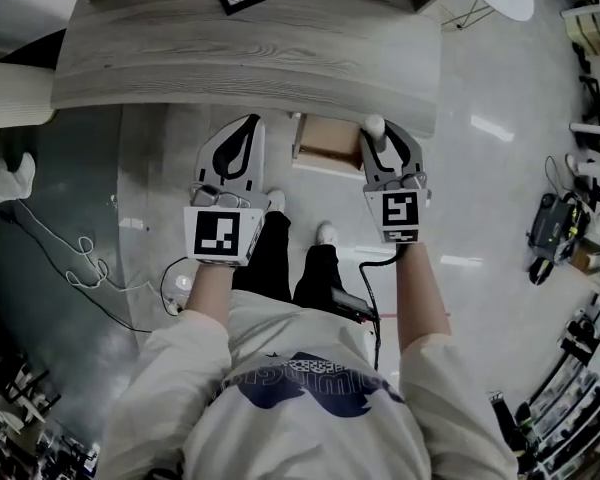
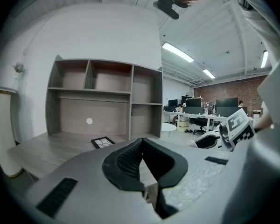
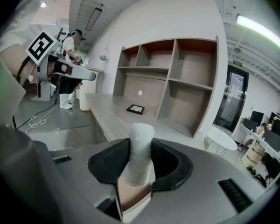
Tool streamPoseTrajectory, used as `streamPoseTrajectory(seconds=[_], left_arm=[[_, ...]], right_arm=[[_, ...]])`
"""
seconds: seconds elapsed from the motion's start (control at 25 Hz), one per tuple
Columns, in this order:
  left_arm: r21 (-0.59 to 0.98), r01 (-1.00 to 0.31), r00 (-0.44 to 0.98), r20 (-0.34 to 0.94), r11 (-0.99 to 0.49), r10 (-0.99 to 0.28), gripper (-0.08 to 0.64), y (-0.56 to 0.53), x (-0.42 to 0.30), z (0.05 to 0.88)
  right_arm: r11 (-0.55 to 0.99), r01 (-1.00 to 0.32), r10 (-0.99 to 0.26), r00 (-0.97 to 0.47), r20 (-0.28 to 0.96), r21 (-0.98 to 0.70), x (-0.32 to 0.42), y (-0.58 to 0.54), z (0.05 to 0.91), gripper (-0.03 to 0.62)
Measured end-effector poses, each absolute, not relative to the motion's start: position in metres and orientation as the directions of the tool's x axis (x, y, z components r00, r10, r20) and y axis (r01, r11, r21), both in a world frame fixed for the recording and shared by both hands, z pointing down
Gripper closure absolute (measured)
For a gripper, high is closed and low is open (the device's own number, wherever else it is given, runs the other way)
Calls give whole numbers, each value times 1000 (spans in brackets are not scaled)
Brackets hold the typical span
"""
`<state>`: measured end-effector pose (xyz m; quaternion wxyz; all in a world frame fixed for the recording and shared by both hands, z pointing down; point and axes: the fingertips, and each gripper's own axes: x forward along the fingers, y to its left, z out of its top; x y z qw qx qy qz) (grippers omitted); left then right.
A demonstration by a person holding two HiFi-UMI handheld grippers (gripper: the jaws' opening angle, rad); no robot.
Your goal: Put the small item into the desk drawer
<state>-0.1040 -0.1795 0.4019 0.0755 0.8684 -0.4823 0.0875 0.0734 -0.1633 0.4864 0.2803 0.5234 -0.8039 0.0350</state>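
Head view: left claw [image 1: 250,123] tips together, empty. Right claw [image 1: 376,134] clamped on small white cylinder [image 1: 375,124], just beside open brown wooden drawer [image 1: 325,150] under grey wood-grain counter [image 1: 280,58].
Left gripper view: black pads [image 2: 126,164] meet, nothing between.
Right gripper view: cylinder upright between pads; green door sign [image 3: 237,63] too small to read.

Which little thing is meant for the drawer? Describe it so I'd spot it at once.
Find the long grey wooden desk; at its front edge a person holds two grippers. The right gripper is clamped on a small white cylinder poking out past its tips. It's the only thing held, pale against the black pads; the left gripper holds nothing.
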Motion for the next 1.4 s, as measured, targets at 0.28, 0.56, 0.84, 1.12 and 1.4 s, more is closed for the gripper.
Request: streamPoseTrajectory(seconds=[0.28, 0.56, 0.84, 1.12, 1.4], left_arm=[[52, -823, 555, 283, -566, -782, 552, -177, -83, 450], [54, -821, 550, 346, -569, -760, 552, -183, -81, 503], [57, -813, 553, 388, -579, -737, 552, -182, -78, 547], [64, -808, 555, 416, -586, -720, 552, -177, -73, 578], [75, -809, 559, 404, -583, -724, 552, -178, -68, 598]], right_arm=[[571, -783, -730, -346, 590, 247, 52, -155, 545, 457], [650, -717, -653, -359, 666, 251, 45, -149, 608, 457], [724, -641, -580, -362, 730, 257, 41, -144, 659, 457], [781, -570, -517, -358, 778, 256, 37, -141, 698, 457], [843, -472, -451, -358, 818, 258, 29, -136, 733, 457]])
